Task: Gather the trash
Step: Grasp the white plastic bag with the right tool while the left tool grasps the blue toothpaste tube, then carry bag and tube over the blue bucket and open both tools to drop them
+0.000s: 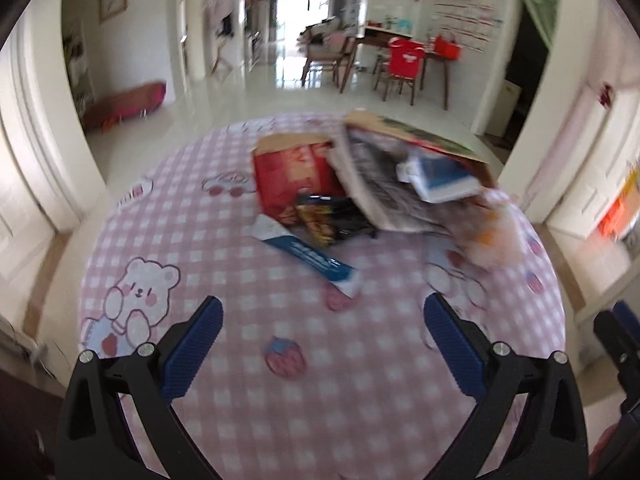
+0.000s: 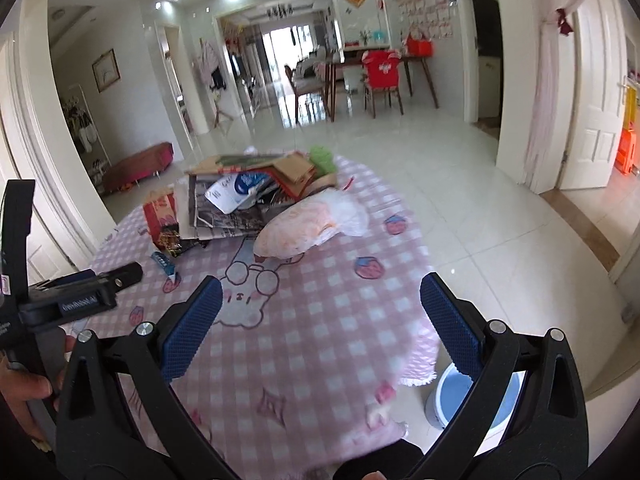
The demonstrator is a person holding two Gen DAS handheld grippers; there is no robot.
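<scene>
Trash (image 1: 360, 184): loose heap of cartons, newspaper, snack wrappers and a soft plastic bag (image 2: 312, 220) at the desk's (image 1: 240, 400) far edge, judged light, crumply, best pinched at edges; left gripper (image 1: 322, 344) and right gripper (image 2: 320, 324) fingers spread, empty.

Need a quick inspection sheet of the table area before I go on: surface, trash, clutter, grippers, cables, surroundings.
Surface: round table, pink checked cloth.
Job's things: blue-white wrapper, dark snack bag, red carton, newspaper, white plastic bag, heaped at the far side.
Clutter: nothing seen.
Grippers: left gripper and right gripper open, empty, above the cloth.
Cables: nothing seen.
Surroundings: blue bucket on the floor beside the table; tiled floor.
</scene>
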